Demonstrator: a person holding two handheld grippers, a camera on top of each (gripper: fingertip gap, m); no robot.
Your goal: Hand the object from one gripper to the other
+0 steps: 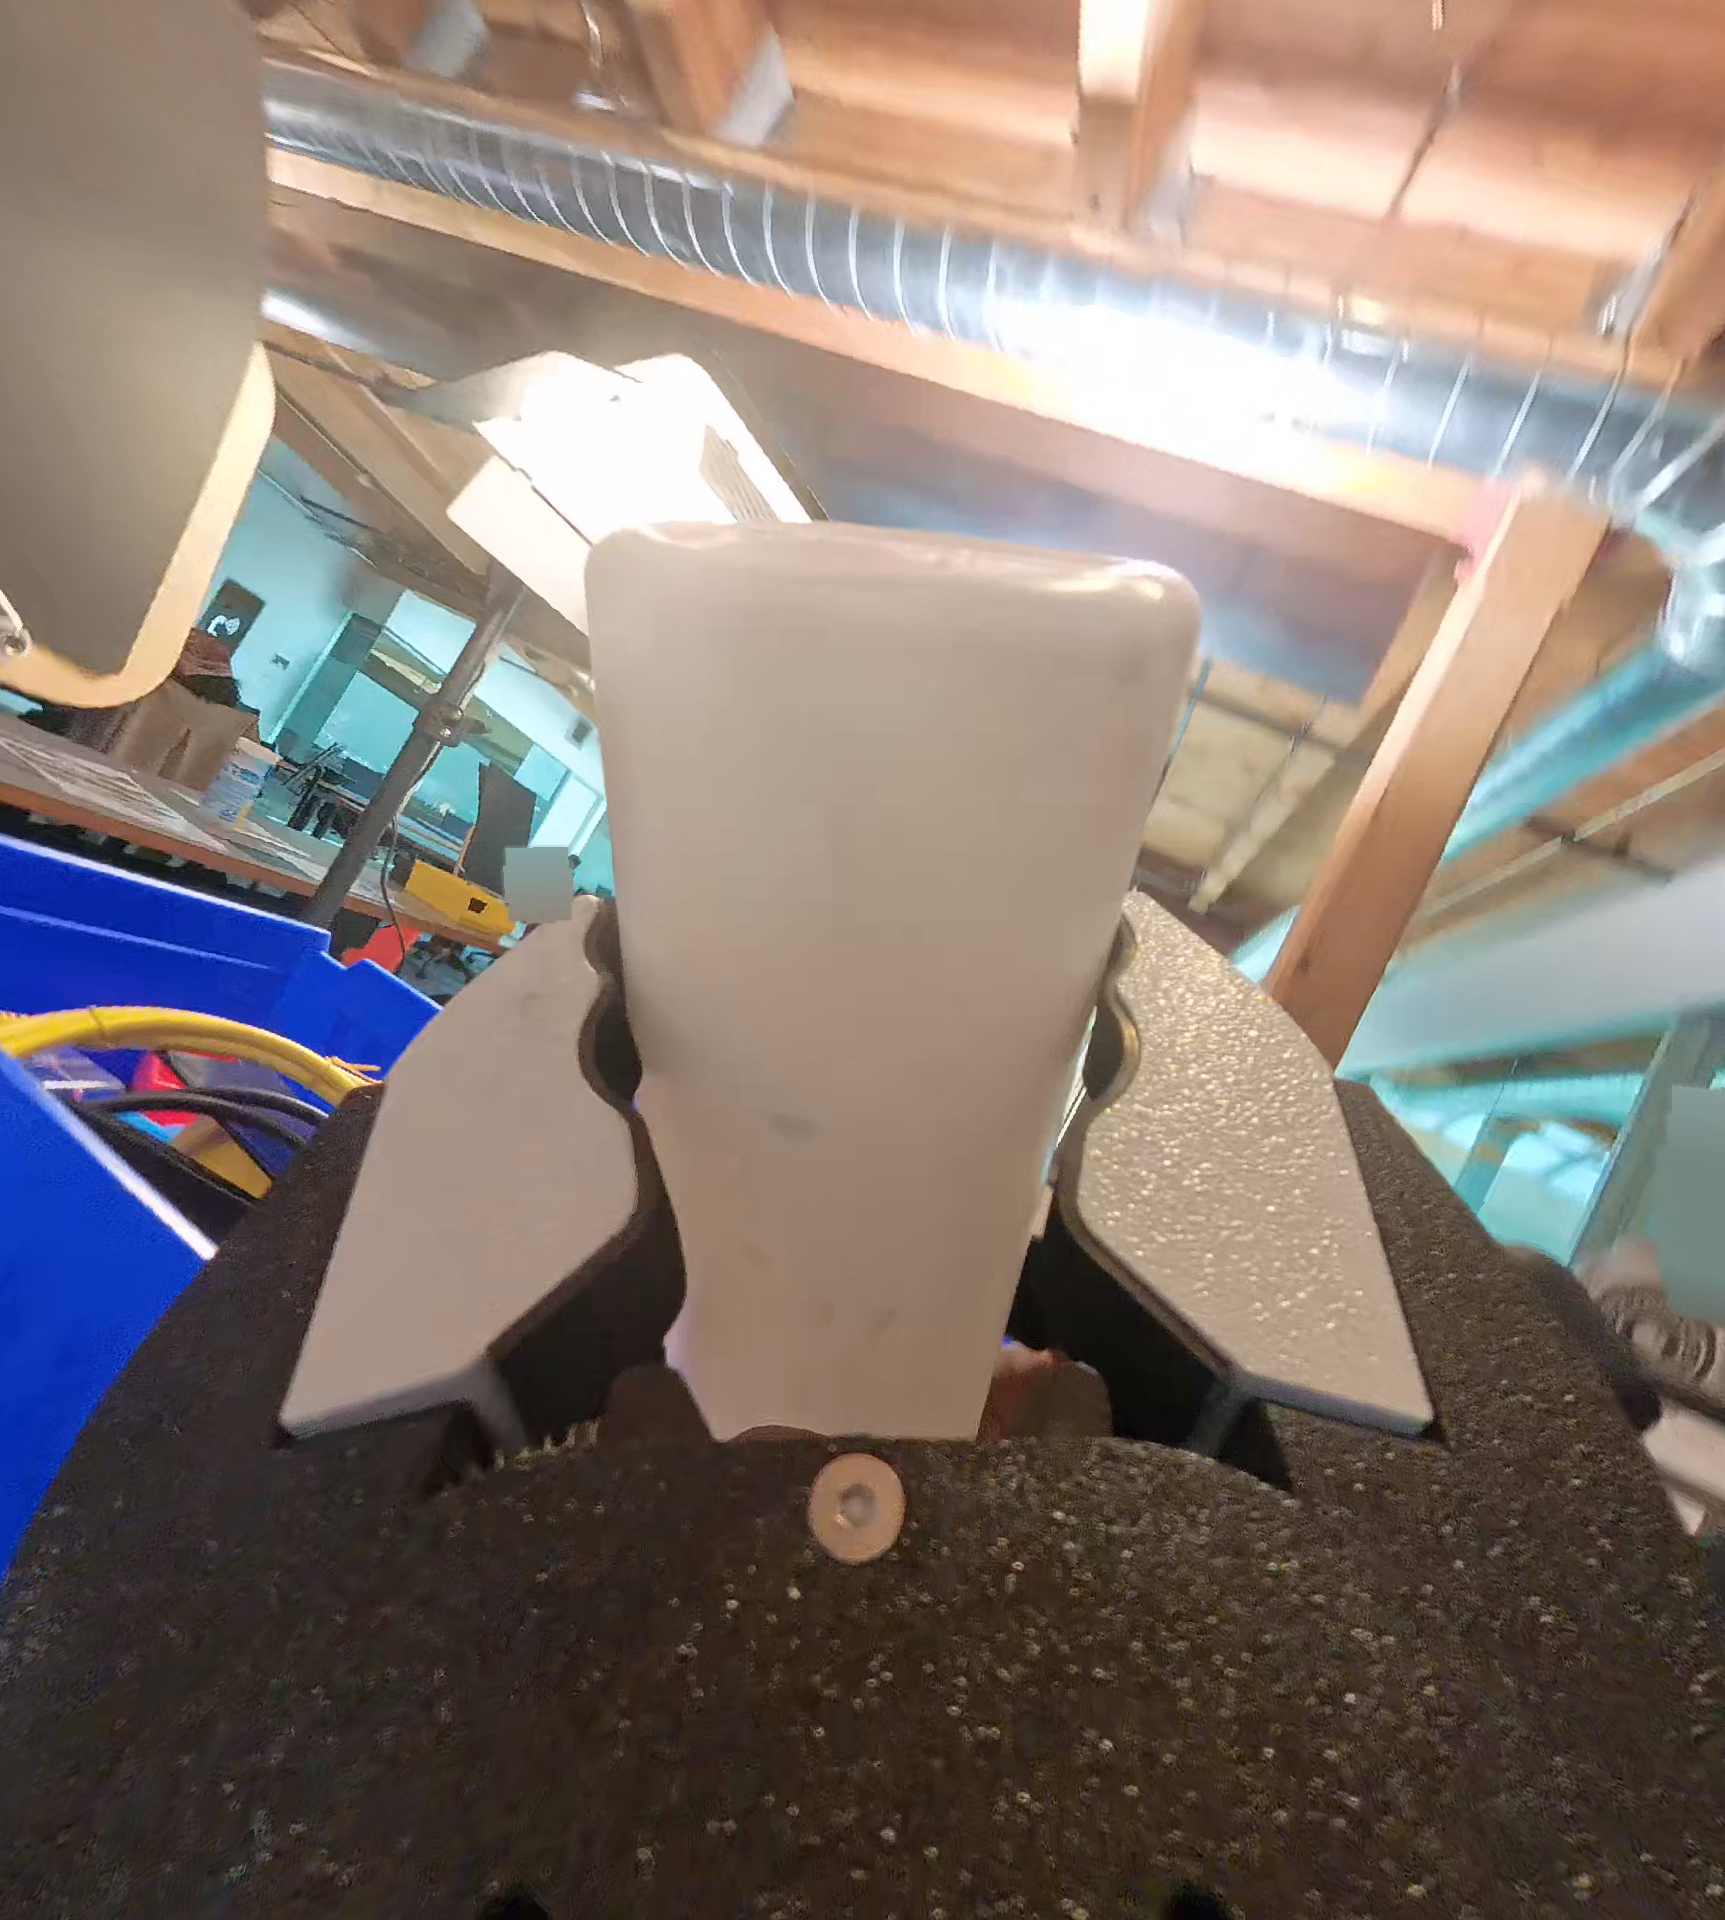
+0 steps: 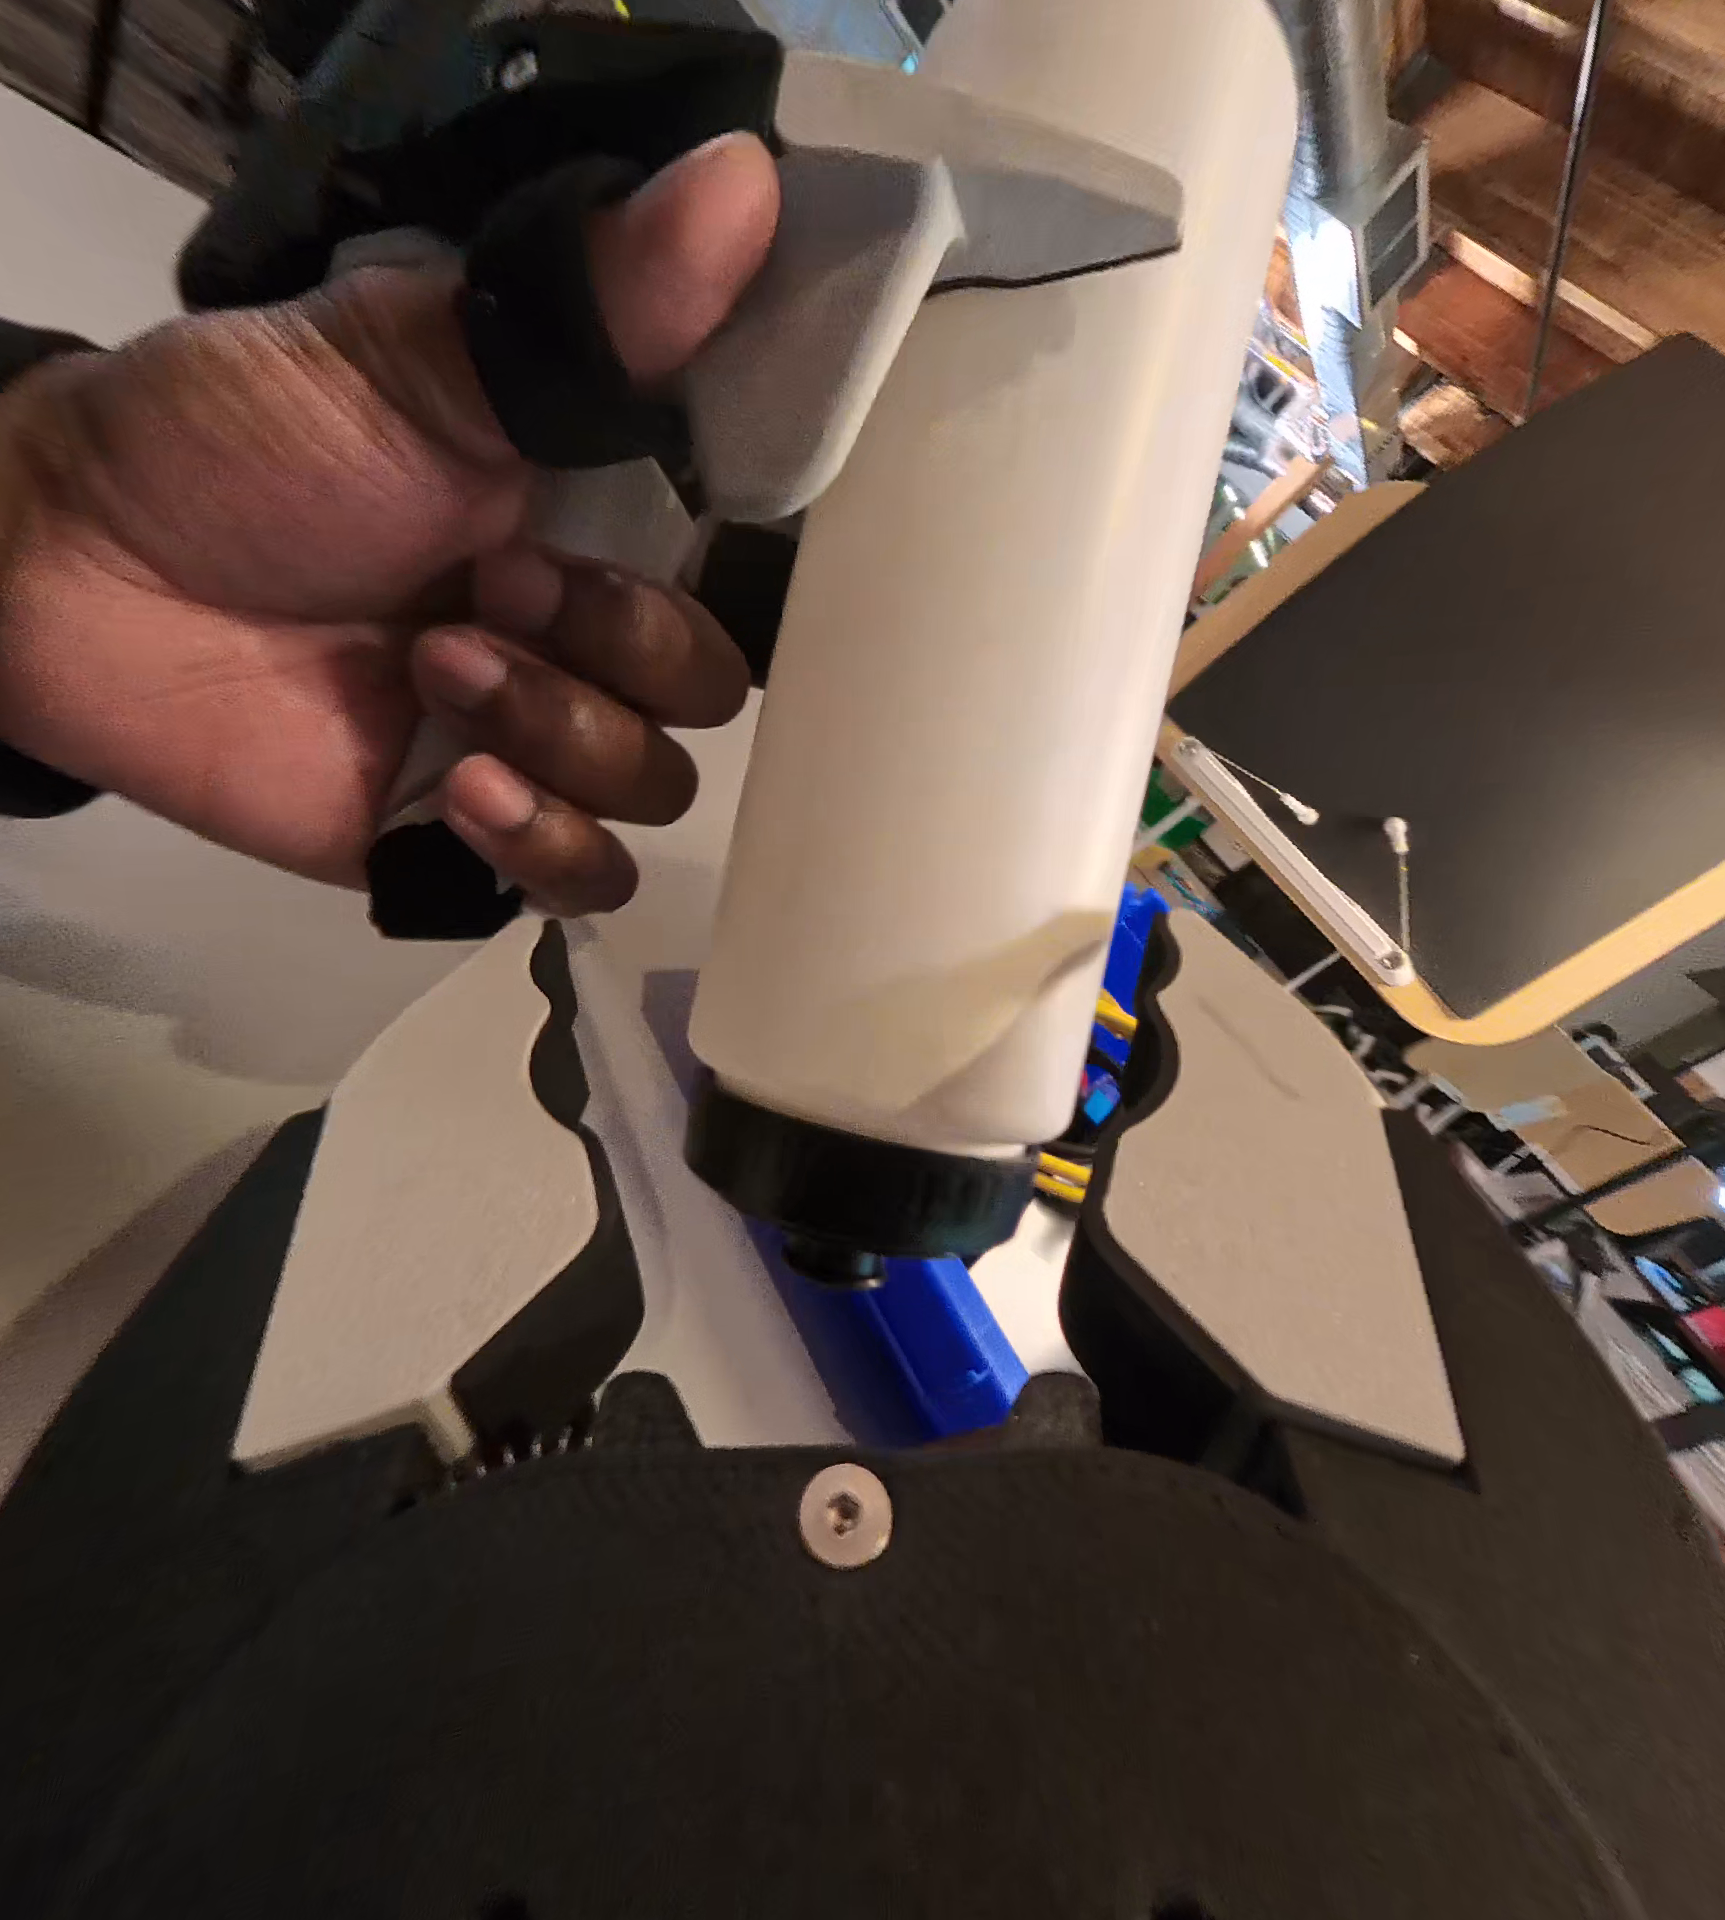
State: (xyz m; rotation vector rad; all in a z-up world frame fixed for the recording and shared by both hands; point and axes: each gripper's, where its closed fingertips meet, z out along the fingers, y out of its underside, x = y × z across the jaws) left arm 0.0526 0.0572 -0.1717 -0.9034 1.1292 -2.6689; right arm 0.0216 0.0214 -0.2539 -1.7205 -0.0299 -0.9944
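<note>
the left gripper (image 1: 858,997) is clamped on the white bottle (image 1: 868,883), its two fingers pressed against opposite sides of the body. the bottle projects forward out of the grip, flat base outermost and pointing toward the ceiling. in the right wrist view the same gripper grips the bottle in its upper part, with the person's hand (image 2: 245,582) wrapped around the handle.

the right gripper (image 2: 853,1039) stands wide, holding nothing. the lower end of the bottle, with its black cap (image 2: 847,1174), hangs between the two fingers. a clear gap shows on the left side. on the right side the gap is narrower, and contact cannot be ruled out.

beyond the grippers, a blue bin (image 1: 58,1091) holding yellow cable (image 1: 172,1034) sits below the bottle. a black panel with a pale wood edge (image 2: 1523,727) lies to the right in the right wrist view.

hazards, as judgement:
- closing on the cap alone gives a short, ridged seat; the bottle may pivot once released.
- releasing the left grip before the right grip is firm would drop the bottle toward the bin.
- the bottle sits off centre between the right fingers; uneven closure may push it sideways against the left grip.
- both views are blurred, so alignment may be unsettled.
</note>
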